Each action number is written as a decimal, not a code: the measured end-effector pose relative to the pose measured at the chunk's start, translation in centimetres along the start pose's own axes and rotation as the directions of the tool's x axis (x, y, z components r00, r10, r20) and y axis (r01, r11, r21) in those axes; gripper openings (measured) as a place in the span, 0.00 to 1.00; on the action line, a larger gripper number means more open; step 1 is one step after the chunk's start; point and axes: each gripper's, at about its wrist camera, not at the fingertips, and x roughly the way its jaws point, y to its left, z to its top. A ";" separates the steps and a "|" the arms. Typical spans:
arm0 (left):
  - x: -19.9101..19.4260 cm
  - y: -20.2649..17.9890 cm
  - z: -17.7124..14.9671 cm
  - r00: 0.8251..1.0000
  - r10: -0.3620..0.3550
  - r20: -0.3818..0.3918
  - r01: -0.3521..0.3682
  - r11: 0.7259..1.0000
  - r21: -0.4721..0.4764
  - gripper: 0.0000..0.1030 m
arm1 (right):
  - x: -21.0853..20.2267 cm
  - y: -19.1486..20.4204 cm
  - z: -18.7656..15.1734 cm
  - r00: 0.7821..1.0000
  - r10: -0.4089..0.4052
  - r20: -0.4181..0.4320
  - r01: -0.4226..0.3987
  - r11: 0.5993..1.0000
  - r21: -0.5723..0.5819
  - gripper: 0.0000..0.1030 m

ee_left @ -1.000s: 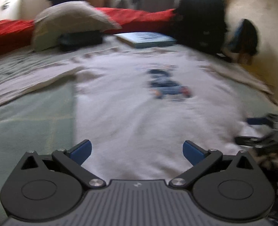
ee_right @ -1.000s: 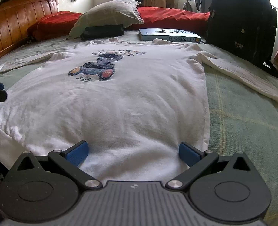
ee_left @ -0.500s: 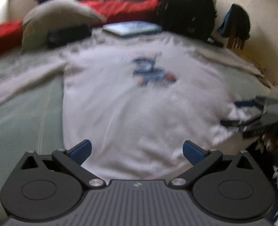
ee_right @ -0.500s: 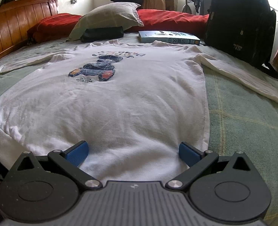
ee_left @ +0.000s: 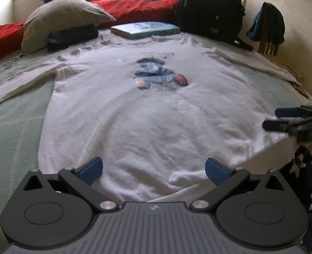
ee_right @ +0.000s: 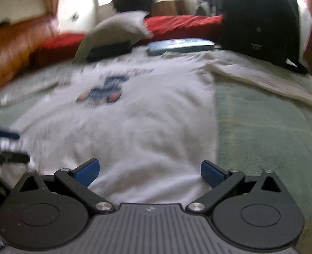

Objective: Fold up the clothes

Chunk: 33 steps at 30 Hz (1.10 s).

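Note:
A white long-sleeved shirt (ee_left: 147, 114) with a blue print on the chest lies flat, face up, on a green bedspread, hem toward me and sleeves spread to both sides. My left gripper (ee_left: 153, 168) hovers open over the hem, left of its middle, with nothing between its blue pads. My right gripper (ee_right: 148, 172) is open too, over the hem near the shirt's (ee_right: 139, 127) right side seam. Each gripper shows at the edge of the other's view: the right gripper (ee_left: 287, 118) at far right, the left gripper (ee_right: 5, 146) blurred at far left.
At the head of the bed lie a grey pillow (ee_left: 60, 17), a black pouch (ee_left: 71, 36), a book (ee_left: 145, 29), red bedding (ee_left: 139, 8) and a black backpack (ee_left: 211, 10). A wooden headboard (ee_right: 14, 46) stands left. Bare green bedspread (ee_right: 261, 131) flanks the shirt.
The left gripper has swung left then steadied, so the shirt now sits centred in its view. The right gripper has started moving; its view is blurred and shifted toward the right seam.

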 end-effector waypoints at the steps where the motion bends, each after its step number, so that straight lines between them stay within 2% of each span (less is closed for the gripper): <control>1: -0.3 -0.1 0.2 1.000 0.003 0.007 -0.003 1.000 0.000 0.99 | -0.4 -1.1 0.4 1.000 -0.004 0.018 0.003 0.999 0.038 1.00; 7: -0.4 -2.3 2.1 0.998 0.020 0.054 -0.023 0.998 0.059 0.99 | -0.6 -9.1 5.0 0.993 -0.107 0.057 0.097 0.982 0.162 1.00; 12: 0.0 -4.1 3.0 0.996 0.045 0.074 -0.053 0.993 0.109 0.99 | 2.9 -17.8 11.5 0.953 -0.292 0.085 0.267 0.937 0.227 1.00; 15: 0.3 -4.4 2.8 0.998 0.032 0.055 -0.038 0.994 0.099 0.99 | 6.3 -23.4 14.0 0.964 -0.263 0.036 0.230 0.895 0.381 1.00; 17: 0.6 -4.6 2.6 0.999 0.034 0.037 -0.037 0.995 0.096 0.99 | 8.1 -25.7 14.2 0.975 -0.223 0.014 0.192 0.868 0.459 1.00; 21: 1.3 -4.6 2.5 0.998 0.051 0.021 -0.053 0.993 0.105 0.99 | 9.3 -26.4 13.0 0.984 -0.178 0.010 0.149 0.851 0.504 1.00; 25: 1.8 -4.2 2.6 1.000 0.026 0.014 -0.027 0.995 0.092 0.99 | 8.1 -24.7 11.2 0.983 -0.186 0.007 0.166 0.889 0.426 1.00; 33: 1.6 -3.8 2.0 0.999 -0.005 0.032 0.002 0.996 0.087 0.99 | 1.4 -22.9 8.0 0.969 -0.230 0.089 0.175 0.895 0.411 1.00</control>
